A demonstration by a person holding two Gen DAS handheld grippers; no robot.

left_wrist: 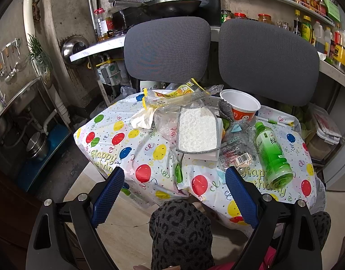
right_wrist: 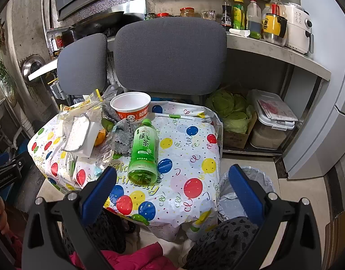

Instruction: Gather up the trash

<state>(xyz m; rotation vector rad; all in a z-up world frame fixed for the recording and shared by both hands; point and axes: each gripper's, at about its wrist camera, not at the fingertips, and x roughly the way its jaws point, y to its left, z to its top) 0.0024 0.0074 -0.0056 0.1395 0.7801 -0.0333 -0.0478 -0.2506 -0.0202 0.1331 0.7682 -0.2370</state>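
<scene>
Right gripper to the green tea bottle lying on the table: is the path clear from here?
Probably yes. The right gripper is open and empty, and the green tea bottle lies just ahead of its fingers with only bare tablecloth between. The grey cloth touches its far side only.

Your left claw (left_wrist: 174,184) and right claw (right_wrist: 172,180) look alike: black angular frames with silver round screws, and blue fingers (left_wrist: 109,193) with gridded pads. You wear grey leopard-print trousers (left_wrist: 181,234) and a pink padded jacket (right_wrist: 132,258).
</scene>
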